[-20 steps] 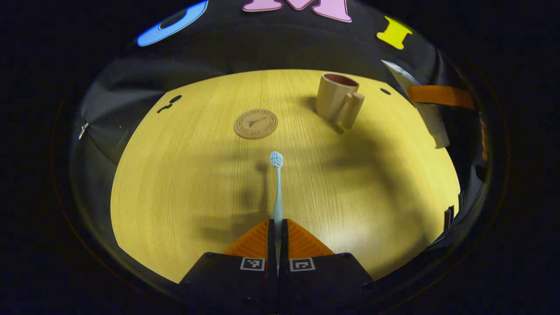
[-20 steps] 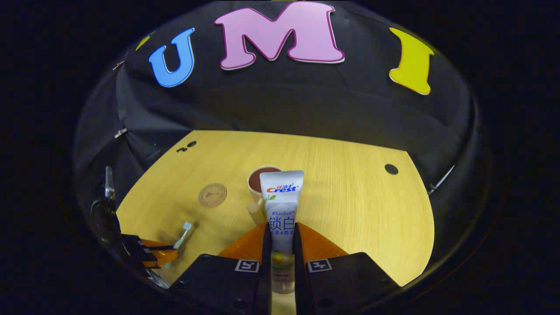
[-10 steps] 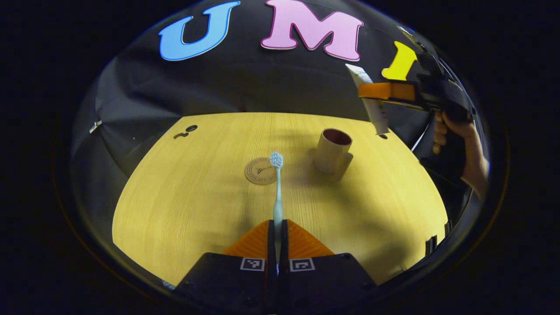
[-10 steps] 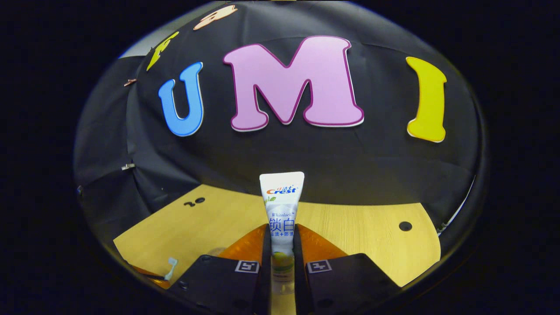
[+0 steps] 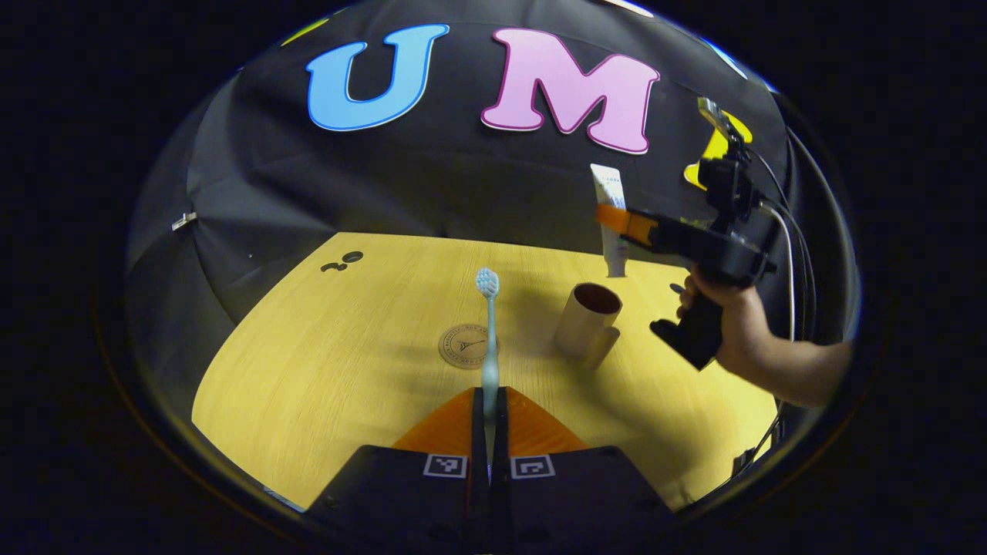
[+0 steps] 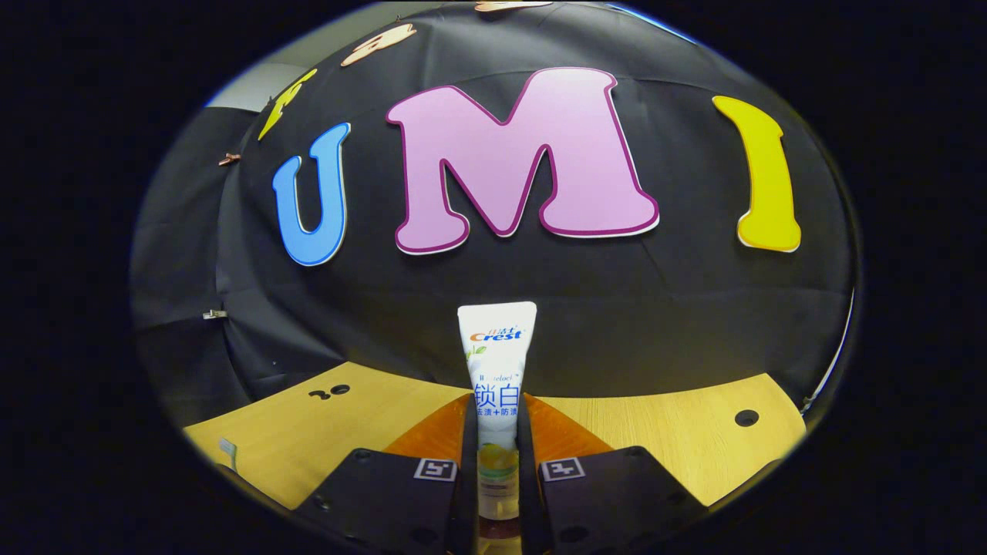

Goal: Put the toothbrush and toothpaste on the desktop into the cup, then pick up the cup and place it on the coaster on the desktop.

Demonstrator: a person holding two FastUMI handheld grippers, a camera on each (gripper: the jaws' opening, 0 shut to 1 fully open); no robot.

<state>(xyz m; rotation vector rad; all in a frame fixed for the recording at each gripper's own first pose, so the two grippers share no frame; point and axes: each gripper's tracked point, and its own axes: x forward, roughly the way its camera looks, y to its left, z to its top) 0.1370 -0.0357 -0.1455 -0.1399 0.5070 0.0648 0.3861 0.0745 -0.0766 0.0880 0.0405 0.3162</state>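
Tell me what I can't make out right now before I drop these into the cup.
- Cup bottom: dark inside in the left gripper view.
- Toothbrush handle end: hidden between the left gripper fingers.
- Toothpaste cap end: cut off at the bottom of the right gripper view, between the right gripper fingers.
- Coaster print: too small.

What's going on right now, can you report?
Left tool shut on toothbrush. Right tool shut on toothpaste, held upright above cup. Cup empty, beside coaster. Nothing blocking.
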